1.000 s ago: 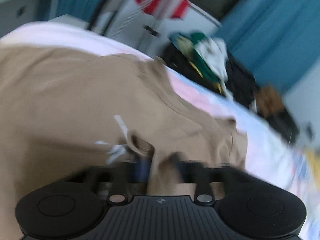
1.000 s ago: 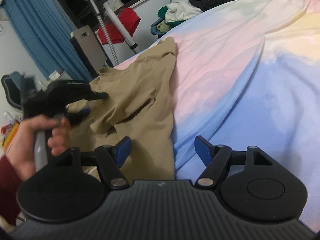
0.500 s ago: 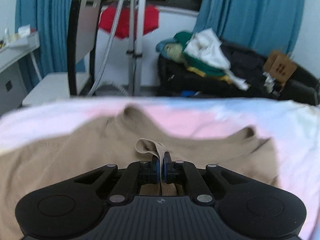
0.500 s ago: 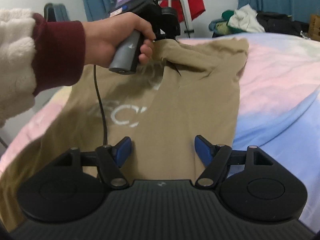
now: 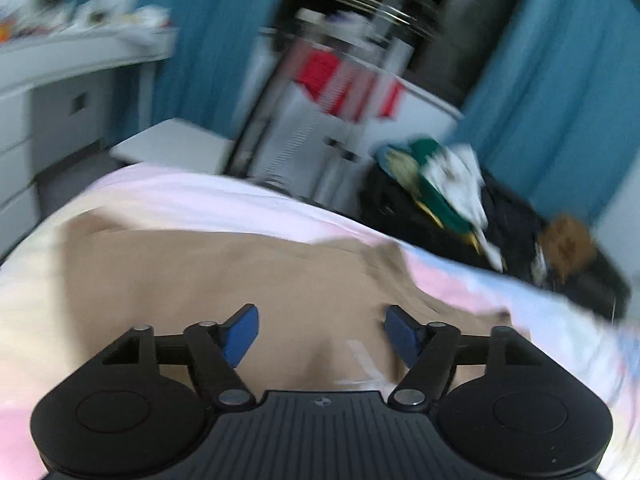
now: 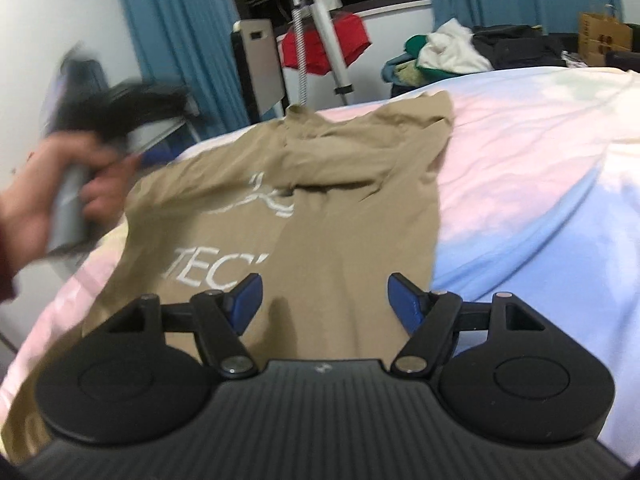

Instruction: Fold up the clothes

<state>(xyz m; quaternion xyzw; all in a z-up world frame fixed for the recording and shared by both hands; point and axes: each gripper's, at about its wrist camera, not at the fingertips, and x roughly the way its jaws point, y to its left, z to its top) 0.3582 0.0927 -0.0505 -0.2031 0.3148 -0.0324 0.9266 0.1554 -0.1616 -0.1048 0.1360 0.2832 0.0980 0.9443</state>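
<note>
On the pastel bedsheet (image 6: 540,168), tan T-shirt (image 6: 340,208) lengthwise, collar away; both grippers' fingers (image 6: 248,296) spread, empty.

We see blue curtains (image 6: 176,36) against a white wall (image 6: 60,8), and a pastel bedsheet (image 6: 540,152) below.
</note>
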